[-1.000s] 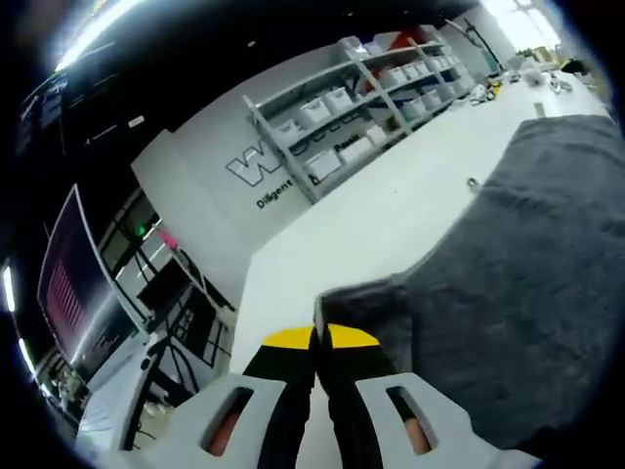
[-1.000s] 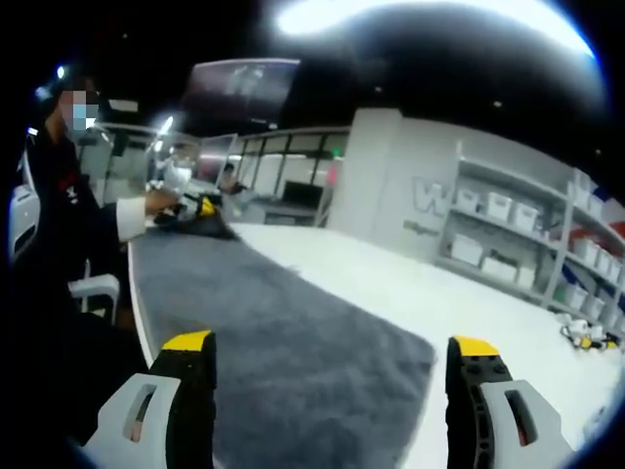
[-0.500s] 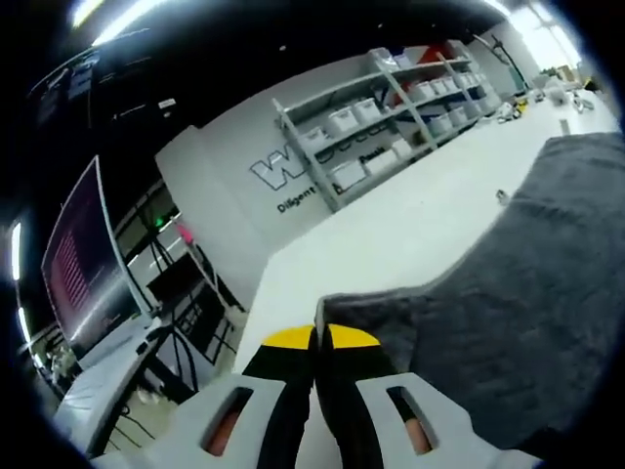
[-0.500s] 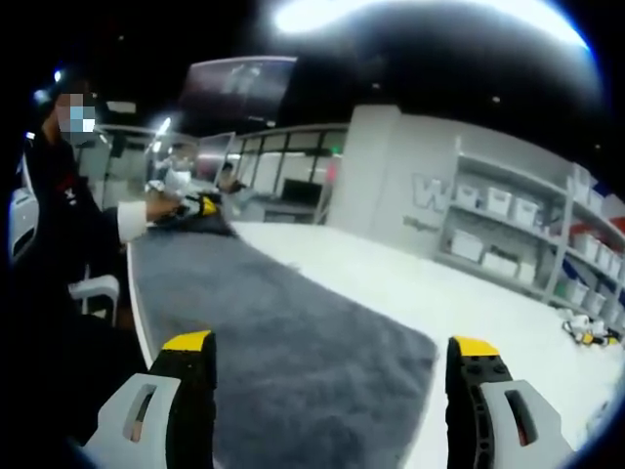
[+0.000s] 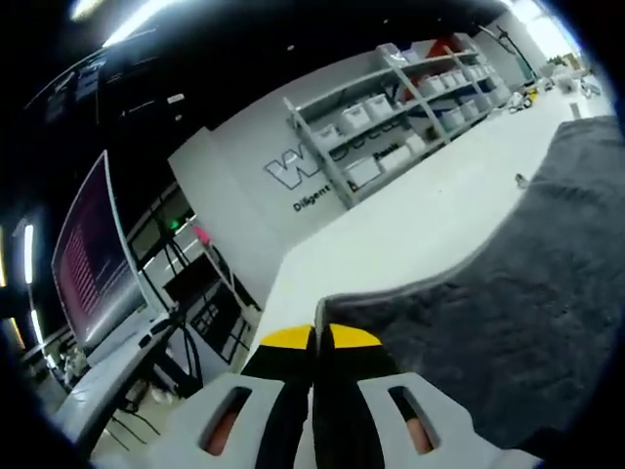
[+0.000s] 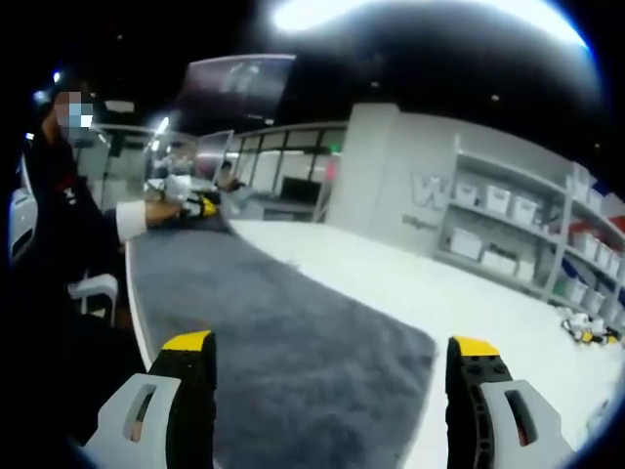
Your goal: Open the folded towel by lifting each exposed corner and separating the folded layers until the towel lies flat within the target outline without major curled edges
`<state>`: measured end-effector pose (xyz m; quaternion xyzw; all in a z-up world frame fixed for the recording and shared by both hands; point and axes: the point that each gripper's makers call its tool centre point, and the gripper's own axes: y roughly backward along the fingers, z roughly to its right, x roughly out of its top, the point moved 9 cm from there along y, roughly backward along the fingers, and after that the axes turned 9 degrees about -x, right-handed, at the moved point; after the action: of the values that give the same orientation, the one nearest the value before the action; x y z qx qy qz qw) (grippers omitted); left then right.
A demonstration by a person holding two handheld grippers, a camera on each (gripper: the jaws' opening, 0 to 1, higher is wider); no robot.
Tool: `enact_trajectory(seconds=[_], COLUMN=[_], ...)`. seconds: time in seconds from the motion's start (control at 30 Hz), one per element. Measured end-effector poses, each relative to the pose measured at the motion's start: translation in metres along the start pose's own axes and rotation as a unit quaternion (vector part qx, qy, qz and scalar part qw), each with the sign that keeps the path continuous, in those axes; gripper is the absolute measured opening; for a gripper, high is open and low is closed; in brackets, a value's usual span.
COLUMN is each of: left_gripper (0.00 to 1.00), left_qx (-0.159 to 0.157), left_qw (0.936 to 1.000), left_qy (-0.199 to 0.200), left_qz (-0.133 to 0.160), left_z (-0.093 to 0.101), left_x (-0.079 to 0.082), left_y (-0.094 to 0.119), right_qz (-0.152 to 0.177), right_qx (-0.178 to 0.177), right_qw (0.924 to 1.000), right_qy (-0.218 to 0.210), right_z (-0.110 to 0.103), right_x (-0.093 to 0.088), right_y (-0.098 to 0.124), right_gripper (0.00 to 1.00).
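Surface point(image 5: 410, 225), white and flat, carries the dark grey fluffy towel point(image 6: 293, 332) spread across it. Left gripper point(image 5: 315, 337): jaws pressed together, pinching a towel corner. Right gripper point(image 6: 332, 357): jaws spread wide above the towel, holding nothing.

A dark grey pile towel point(image 6: 293, 342) is spread across the frame's lower centre; one corner point(image 5: 337, 311), at lower centre, is raised above the white surface.
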<state>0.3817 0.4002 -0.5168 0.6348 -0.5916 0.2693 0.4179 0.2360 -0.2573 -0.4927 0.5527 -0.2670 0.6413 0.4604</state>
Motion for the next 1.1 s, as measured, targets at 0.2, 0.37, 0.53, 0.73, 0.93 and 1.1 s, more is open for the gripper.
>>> enact_trajectory(seconds=[0.2,0.37,0.53,0.73,0.93,1.1], left_gripper=[0.07,0.08,0.07,0.07,0.08,0.11], left_qx=[0.002,0.006,0.015,0.022,0.026,0.029], left_qw=[0.9999,0.9996,0.9996,0.9994,0.9984,0.9969], left_qy=[0.004,0.002,0.010,-0.002,-0.020,-0.036], left_qz=[-0.015,-0.029,-0.020,-0.027,-0.047,-0.063], left_z=[-0.002,-0.001,-0.005,-0.005,-0.004,-0.003], left_x=[-0.013,-0.021,-0.021,-0.023,-0.027,-0.030], left_y=[-0.003,-0.007,-0.007,-0.009,-0.012,-0.015], right_qz=[0.000,-0.001,0.001,-0.003,0.000,0.003], right_qx=[-0.001,-0.001,-0.002,-0.004,-0.003,-0.002], right_qw=[1.0000,1.0000,1.0000,1.0000,1.0000,1.0000], right_qy=[-0.001,-0.001,-0.001,0.001,0.003,0.002], right_z=[0.001,0.001,0.001,0.002,0.002,0.001], right_x=[-0.001,-0.001,-0.001,-0.003,-0.001,-0.001], right_y=[0.000,0.001,0.001,0.002,0.003,0.003], right_gripper=[0.99,0.99,0.99,0.99,0.99,0.99])
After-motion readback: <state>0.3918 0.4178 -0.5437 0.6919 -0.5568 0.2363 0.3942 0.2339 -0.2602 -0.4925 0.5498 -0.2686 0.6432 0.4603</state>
